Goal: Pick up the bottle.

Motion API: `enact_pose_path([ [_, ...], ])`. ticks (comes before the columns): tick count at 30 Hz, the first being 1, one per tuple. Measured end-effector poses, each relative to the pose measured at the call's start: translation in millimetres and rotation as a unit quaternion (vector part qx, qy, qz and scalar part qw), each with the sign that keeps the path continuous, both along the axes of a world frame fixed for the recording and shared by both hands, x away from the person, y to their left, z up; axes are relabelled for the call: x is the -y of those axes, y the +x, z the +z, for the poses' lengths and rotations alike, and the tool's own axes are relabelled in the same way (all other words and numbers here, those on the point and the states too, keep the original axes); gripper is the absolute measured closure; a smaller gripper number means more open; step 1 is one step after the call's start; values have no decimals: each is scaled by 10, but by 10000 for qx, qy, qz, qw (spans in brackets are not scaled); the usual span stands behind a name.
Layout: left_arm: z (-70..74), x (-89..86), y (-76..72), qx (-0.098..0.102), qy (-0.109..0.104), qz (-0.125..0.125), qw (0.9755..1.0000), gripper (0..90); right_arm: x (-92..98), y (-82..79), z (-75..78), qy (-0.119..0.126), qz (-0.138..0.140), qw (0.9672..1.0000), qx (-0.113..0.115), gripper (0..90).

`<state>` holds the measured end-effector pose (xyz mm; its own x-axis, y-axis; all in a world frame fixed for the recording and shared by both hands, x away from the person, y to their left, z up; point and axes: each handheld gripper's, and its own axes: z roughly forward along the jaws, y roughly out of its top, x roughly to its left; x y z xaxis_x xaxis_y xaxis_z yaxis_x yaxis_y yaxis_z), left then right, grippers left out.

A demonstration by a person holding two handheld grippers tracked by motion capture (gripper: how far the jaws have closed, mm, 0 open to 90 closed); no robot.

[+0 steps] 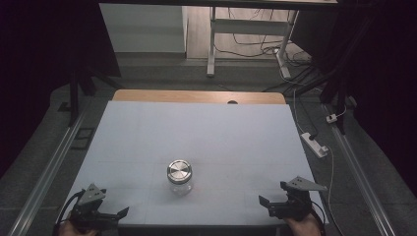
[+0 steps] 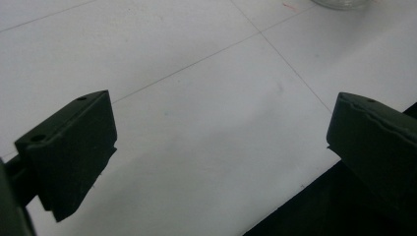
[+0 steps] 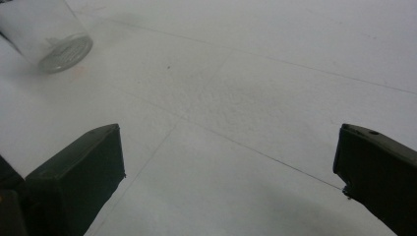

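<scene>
While the lidded glass jar [image 1: 179, 177] stands upright between them, contents indiscernible, I hold my left tongs [image 1: 111, 214] and right tongs [image 1: 267, 205] low, jaws apart.

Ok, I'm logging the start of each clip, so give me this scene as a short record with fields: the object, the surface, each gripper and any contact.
object: clear glass jar with a metal lid, upright
place: on the white table mat, near its front middle
left gripper: at the front left corner, jaws wide open, nothing between them
right gripper: at the front right corner, jaws wide open, nothing between them
contact: none; the jar stands apart from both grippers
lid state: on the jar
</scene>
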<state>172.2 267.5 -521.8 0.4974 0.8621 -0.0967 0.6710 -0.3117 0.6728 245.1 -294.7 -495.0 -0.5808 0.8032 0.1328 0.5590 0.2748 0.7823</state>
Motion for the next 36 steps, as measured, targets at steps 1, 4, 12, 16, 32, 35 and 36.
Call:
enact_pose_path([
  [1,0,1,-2,6,2,-14,10000,0,-7,-3,1,-18,28,10000,-12,0],
  [4,-1,5,-1,-3,11,-40,10000,0,-29,-9,0,-103,132,9999,10,0],
  [12,-1,-4,6,-35,-49,-83,9999,0,-62,-16,-2,-231,232,9995,31,0],
  [16,-2,0,8,-42,-34,-91,9999,0,-66,-18,-2,-261,226,9994,55,0],
  [32,6,0,24,-109,-167,-200,9996,0,-68,-15,-4,-264,240,9994,36,0],
  [35,23,9,34,-116,-215,-264,9994,0,-78,-16,-5,-318,241,9992,32,0],
  [36,33,16,33,-82,-191,-264,9994,0,-81,-17,-5,-331,244,9991,35,0],
])
